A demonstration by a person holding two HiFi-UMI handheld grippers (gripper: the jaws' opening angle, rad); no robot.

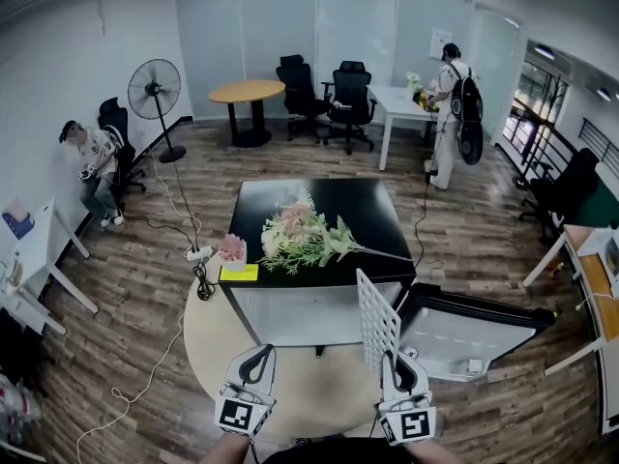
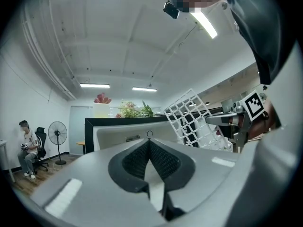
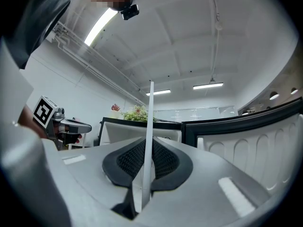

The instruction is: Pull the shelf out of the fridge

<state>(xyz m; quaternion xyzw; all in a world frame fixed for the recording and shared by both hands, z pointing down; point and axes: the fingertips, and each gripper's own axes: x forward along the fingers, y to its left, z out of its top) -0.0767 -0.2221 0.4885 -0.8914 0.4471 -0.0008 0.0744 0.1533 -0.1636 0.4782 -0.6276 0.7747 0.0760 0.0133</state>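
The fridge [image 1: 319, 303] is a low cabinet with a black top, and its door [image 1: 474, 332] hangs open to the right. A white wire shelf [image 1: 377, 319] stands upright in front of it, outside the cabinet. My right gripper [image 1: 394, 360] is shut on the shelf's lower edge. In the right gripper view the shelf [image 3: 149, 122] shows edge-on as a thin white strip clamped between the pads of my right gripper [image 3: 150, 145]. My left gripper [image 1: 259, 354] hovers to the left of the shelf, shut and empty. From the left gripper view [image 2: 149, 143] the shelf [image 2: 191, 119] tilts up at the right.
A bunch of flowers [image 1: 300, 235], a pink plant [image 1: 230, 248] and a yellow note [image 1: 239, 273] lie on the fridge top. A beige round rug [image 1: 290, 394] is underfoot. Cables and a power strip [image 1: 198, 254] trail at the left. One person sits far left and another stands at the back.
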